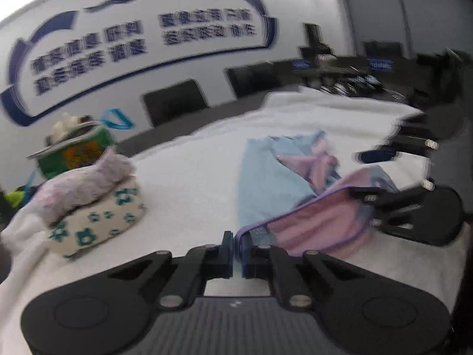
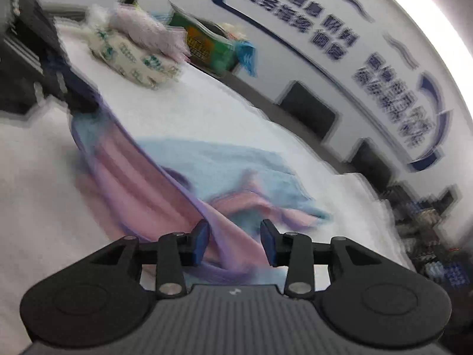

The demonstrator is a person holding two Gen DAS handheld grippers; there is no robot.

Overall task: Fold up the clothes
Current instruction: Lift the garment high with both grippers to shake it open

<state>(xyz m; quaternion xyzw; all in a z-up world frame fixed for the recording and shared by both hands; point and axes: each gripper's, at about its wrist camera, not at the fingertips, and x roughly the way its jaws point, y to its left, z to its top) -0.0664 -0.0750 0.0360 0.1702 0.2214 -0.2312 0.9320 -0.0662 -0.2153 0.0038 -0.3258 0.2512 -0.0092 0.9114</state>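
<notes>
Garment [image 1: 266, 177] in pink and light blue lies rumpled on the white cloth-covered table [image 1: 192, 177], ahead of both grippers. Left gripper [image 1: 238, 247] is clenched on its purple-trimmed hem, lifted taut. Right gripper [image 2: 235, 242] stands parted, fabric between its pads, gripping nothing. Left of them sits a stack of folded clothes [image 1: 94, 204], so this piece remains unfolded.

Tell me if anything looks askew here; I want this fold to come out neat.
The pink and blue garment lies bunched and crooked on the white cloth. The left gripper pinches its purple hem; the right gripper is open around the hem, not holding it. The folded pile looks tidy.
</notes>
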